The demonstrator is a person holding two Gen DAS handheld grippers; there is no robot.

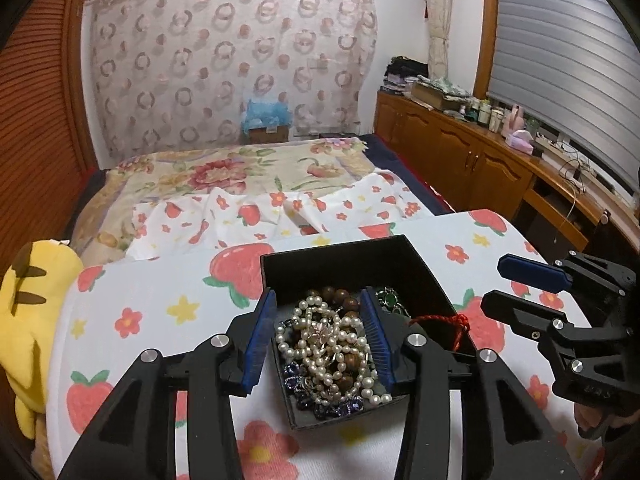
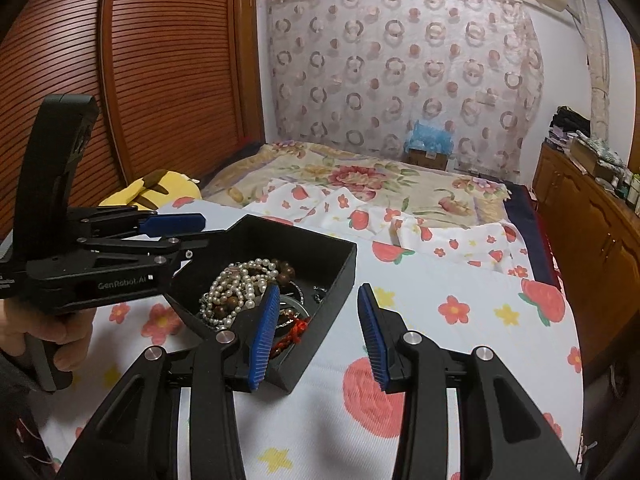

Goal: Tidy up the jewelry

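At lower centre of the left wrist frame, the black box point(image 1: 400, 264) holds a tangled pearl necklace point(image 1: 328, 344), light, limp and snag-prone. Grasp one loose strand. The left gripper point(image 1: 320, 344) and right gripper point(image 2: 316, 334) both stand spread, holding nothing.

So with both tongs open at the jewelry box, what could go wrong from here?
1. The pearl strands lie tangled with the wooden beads and blue pieces, so the left tongs may lift a whole clump.
2. The red cord drapes over the black box wall; the right tongs beside it could snag it and drag the box.
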